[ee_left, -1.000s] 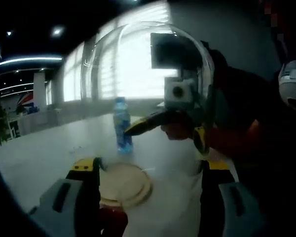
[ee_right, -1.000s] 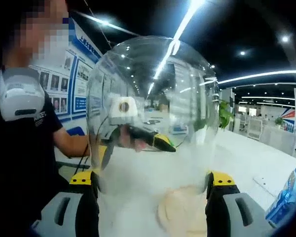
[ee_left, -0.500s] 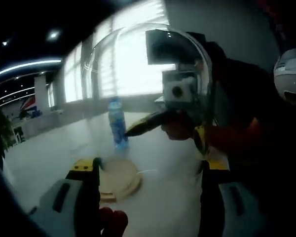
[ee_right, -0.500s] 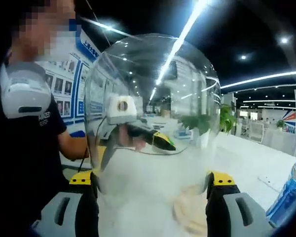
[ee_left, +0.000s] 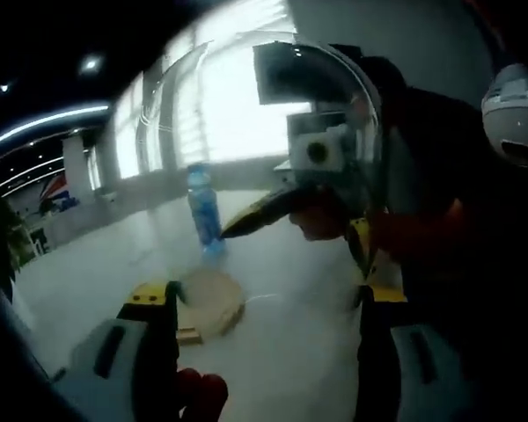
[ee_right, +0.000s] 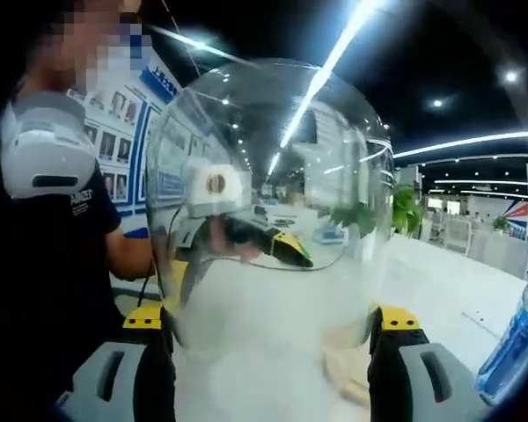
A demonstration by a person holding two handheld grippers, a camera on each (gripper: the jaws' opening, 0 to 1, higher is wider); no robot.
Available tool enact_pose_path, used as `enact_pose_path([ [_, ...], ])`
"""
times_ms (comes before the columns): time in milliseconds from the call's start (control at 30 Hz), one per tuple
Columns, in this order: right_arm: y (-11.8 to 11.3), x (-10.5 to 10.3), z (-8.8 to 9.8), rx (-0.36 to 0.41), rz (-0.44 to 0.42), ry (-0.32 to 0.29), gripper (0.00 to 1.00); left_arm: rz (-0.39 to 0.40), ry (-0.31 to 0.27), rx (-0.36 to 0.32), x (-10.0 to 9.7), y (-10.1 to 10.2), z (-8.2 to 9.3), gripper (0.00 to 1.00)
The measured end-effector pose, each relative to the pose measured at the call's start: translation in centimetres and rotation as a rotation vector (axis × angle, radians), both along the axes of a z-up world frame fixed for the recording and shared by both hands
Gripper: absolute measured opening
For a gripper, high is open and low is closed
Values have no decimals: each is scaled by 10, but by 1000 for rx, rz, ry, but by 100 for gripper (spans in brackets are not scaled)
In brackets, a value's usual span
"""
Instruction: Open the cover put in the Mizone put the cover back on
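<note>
**Dome held up between both grippers, bottle standing on the table**

You hold the clear dome cover [ee_left: 264,167] between your two grippers, one on each side of it. In the left gripper view, your left gripper [ee_left: 262,308] has its jaws spread wide, with the yellow-tipped ends pressed against the lower rim of the cover on either side. In the right gripper view, your right gripper [ee_right: 268,321] does the same: its jaws stand far apart and clasp the cover [ee_right: 273,193] at its lower edge. The cover is upright and lifted off the table.

Through the glass in the left gripper view you see your right gripper [ee_left: 286,207] on the far side, its yellow-and-black jaw pointing left, with a hand behind it. Through the glass in the right gripper view you see your left gripper [ee_right: 264,242] in the same way.

The Mizone bottle [ee_left: 202,211] stands upright on the white table [ee_left: 97,272], beyond the round wooden base [ee_left: 209,303], which lies flat on the table, near the left gripper's left jaw. The bottle is apart from the base. In the right gripper view the bottle [ee_right: 515,347] shows at the right edge, and a part of the wooden base [ee_right: 348,360] shows blurred below the cover.
</note>
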State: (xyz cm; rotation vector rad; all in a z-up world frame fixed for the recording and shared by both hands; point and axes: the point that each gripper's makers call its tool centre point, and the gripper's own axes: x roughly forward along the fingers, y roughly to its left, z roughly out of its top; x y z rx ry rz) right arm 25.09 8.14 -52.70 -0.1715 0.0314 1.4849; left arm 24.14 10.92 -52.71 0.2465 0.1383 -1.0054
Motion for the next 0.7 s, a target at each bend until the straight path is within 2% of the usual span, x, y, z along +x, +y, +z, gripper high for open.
enact_pose_path([
  [567,1,-18,1,12,-8,-8,87,-5,-26,-1,-20,1,1,70],
  [700,1,-18,-1,37,-2,23,87,-4,-15,-17,-21,1,0,70],
])
